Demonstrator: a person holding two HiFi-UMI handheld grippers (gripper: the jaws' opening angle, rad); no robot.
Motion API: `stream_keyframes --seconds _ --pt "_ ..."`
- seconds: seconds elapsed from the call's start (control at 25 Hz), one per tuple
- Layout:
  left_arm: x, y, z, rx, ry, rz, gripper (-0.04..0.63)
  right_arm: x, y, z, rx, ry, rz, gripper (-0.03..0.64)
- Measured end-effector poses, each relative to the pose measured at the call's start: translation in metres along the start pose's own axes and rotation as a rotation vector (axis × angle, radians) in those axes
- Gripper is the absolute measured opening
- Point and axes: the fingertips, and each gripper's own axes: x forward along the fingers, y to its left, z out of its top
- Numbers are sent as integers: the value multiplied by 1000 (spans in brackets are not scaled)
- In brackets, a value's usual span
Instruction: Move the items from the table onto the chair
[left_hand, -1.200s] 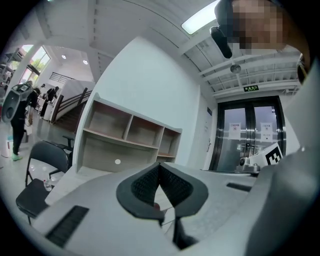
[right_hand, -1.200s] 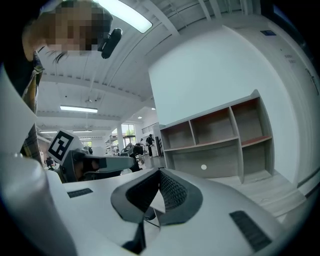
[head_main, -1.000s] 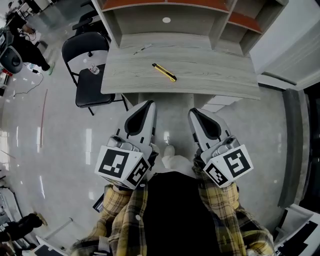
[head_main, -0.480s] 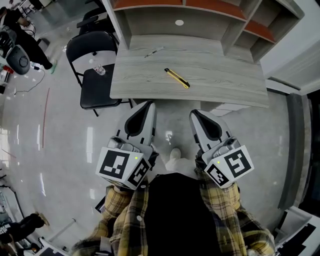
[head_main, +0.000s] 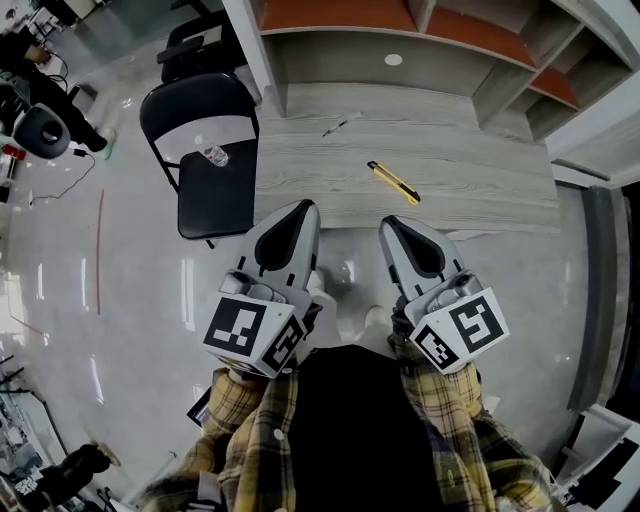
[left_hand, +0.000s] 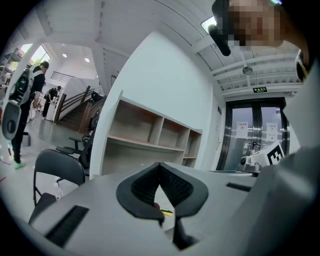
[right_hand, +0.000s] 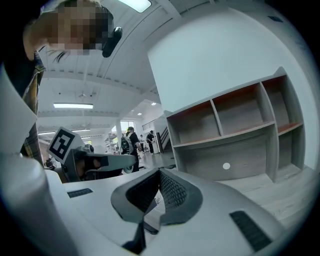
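1. Two closed, empty tools: left gripper (head_main: 298, 210) and right gripper (head_main: 393, 224) hang just short of the table (head_main: 480, 190), at its near edge, poised for a pick
2. Yellow utility knife (head_main: 393, 182) lies toward that edge, within reach; the chair (head_main: 215, 195) stands off the table's left edge as drop spot

Beyond my fingers (head_main: 290, 235): pale grey wood-grain tabletop (head_main: 470, 150), matt. Under them: light polished floor (head_main: 120, 290), glossy. Left: black chair seat (head_main: 215, 205), matt.

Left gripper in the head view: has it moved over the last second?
Yes. The left gripper has come forward to the table: its tip lay short of the front edge before and now overlaps it.
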Motion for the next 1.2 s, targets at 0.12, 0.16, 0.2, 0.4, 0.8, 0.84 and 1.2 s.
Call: stream_keyframes --seconds 0.12,0.16,0.2,0.4,0.8,0.84,1.2 --pt "9 25 8 11 16 -40 3 27 0 2 6 -2 -42 17" --pt "12 33 10 13 23 -54 3 35 0 2 8 -1 -59 17" --pt "15 41 12 15 30 -67 3 43 -2 3 10 0 -76 17" --pt "31 70 16 17 70 -111 3 64 -17 7 5 17 -176 17" --pt "78 72 -5 -17 139 -152 3 61 -85 -17 34 106 -281 17" --pt "84 71 -5 -16 136 -147 3 61 -93 -20 31 115 -280 17" --pt "138 53 14 -9 79 -62 3 67 -167 -70 -6 300 -177 18"
